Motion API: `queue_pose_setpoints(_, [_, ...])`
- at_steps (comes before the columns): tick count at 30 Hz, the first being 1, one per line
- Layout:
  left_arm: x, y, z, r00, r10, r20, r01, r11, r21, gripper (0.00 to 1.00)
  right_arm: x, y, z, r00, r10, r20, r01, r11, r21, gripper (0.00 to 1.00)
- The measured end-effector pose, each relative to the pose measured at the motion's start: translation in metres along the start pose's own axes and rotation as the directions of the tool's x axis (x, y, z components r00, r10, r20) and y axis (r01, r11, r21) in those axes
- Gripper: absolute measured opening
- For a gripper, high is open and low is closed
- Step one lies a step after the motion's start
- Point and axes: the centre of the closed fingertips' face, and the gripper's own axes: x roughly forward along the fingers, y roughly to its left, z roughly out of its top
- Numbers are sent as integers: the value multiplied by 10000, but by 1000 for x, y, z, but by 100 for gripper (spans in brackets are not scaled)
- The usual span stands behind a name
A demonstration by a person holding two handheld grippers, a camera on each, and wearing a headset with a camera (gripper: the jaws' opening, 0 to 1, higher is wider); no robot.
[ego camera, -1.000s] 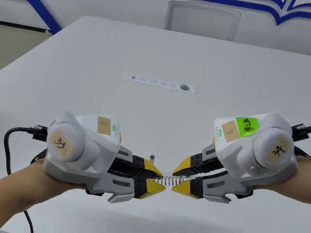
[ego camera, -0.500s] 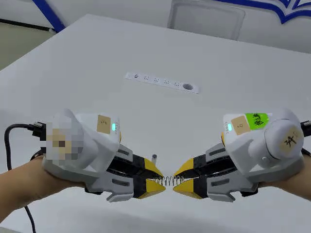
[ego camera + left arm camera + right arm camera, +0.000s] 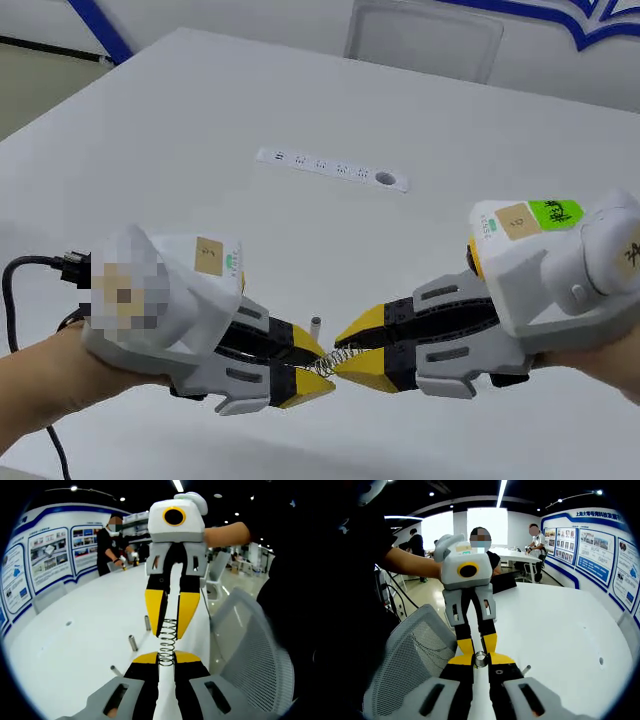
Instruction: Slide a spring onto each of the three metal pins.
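Counter [image 3: 170, 140] wide open L & R; 3 pins [image 3: 133, 643] stick up close by fingers [image 3: 362, 326]; power strip [image 3: 332, 169] well beyond.

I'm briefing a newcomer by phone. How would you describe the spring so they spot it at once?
Over the white table, look to the near side, where the left claw and right claw meet tip to tip. The spring is the bare-metal coil bridging them; the pin just behind is a smooth upright post.
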Motion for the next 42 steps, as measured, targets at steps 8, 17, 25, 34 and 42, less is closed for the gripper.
queue_pose_setpoints(8, [-2,0,1,9999,7,170,-2,9995,-303,10,8,0,13,9990,113,439,-121,9997,194,11])
queue_pose_setpoints(17, [-7,6,-2,9992,251,295,-235,9984,-511,11,13,-3,18,9988,31,479,-32,10000,23,11])
queue_pose_setpoints(25, [-9,14,-11,9973,719,125,-710,9955,-634,33,15,-12,24,9977,-280,620,270,9995,169,11])
queue_pose_setpoints(34, [-26,31,-29,9892,1441,-272,-1462,9837,-1051,41,10,-38,20,9952,-934,296,927,9954,230,11])
queue_pose_setpoints(42, [-52,51,-32,9708,2399,52,-2359,9582,-1618,46,7,-79,-2,9789,-2020,-323,2038,9766,692,11])
